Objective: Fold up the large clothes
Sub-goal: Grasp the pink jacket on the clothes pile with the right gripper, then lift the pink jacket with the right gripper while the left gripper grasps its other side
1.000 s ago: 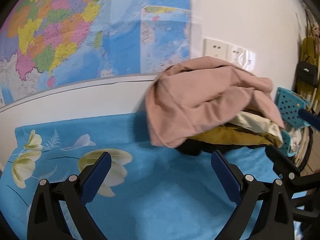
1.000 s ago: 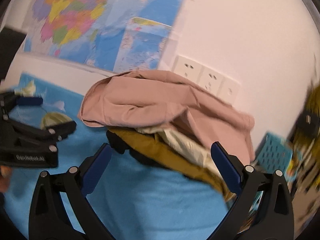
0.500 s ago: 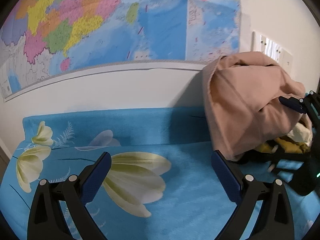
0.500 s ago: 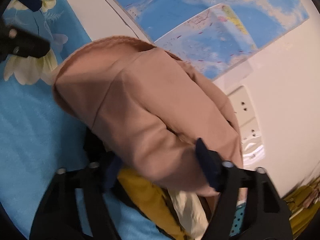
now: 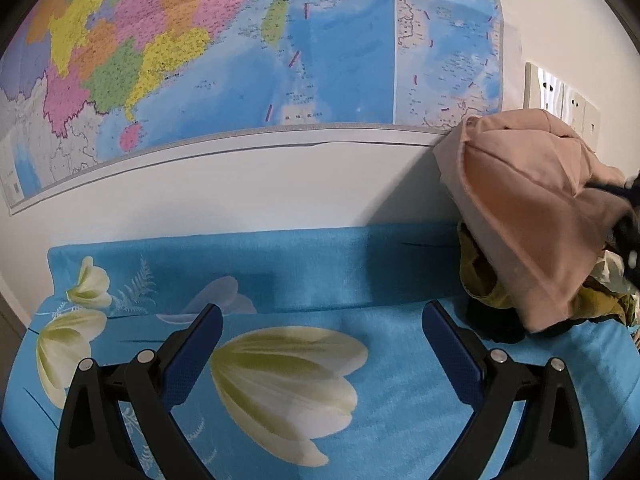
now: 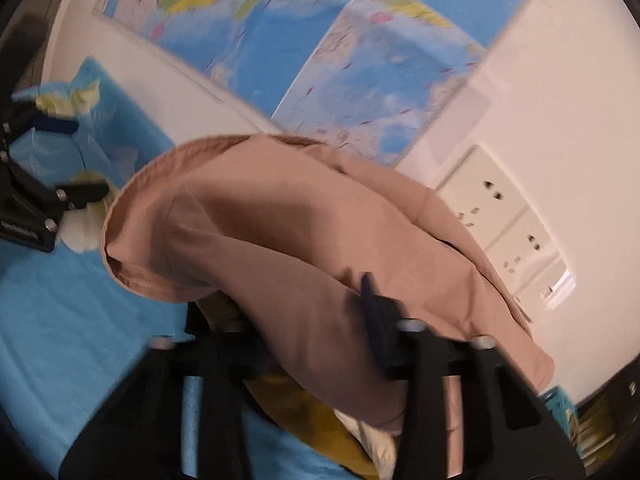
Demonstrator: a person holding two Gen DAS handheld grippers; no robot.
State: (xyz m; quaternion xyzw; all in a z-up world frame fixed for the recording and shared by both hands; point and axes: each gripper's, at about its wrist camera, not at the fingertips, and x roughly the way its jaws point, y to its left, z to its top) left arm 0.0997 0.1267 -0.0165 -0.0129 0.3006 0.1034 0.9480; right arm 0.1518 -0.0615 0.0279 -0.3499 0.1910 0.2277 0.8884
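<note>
Pink-beige cloth, a large garment, sits on top of a heap of clothes and fills the middle of the right wrist view. The right tongs are pushed into it: one blue finger pad presses on the fabric's upper face, while the other finger is hidden beneath the fold, so a layer of the garment lies between the two and they appear to pinch it. Motion blur softens this view.

Below the garment, just under the right tongs, a mustard-yellow piece and a cream piece of clothing show, with something black at the bottom of the heap. The heap rests on a bright blue cloth with pale flowers.

In the left wrist view the left tongs hover spread wide above that cloth, with nothing between their blue pads. The garment lies ahead of them and off to their right, well apart from their tips, with the right tongs' dark tip entering at the far right edge. The left tongs also appear at the left edge of the right wrist view.

Beyond both tongs, a wall map hangs on the white wall. Wall sockets sit just behind the heap, to the right of the right tongs.
</note>
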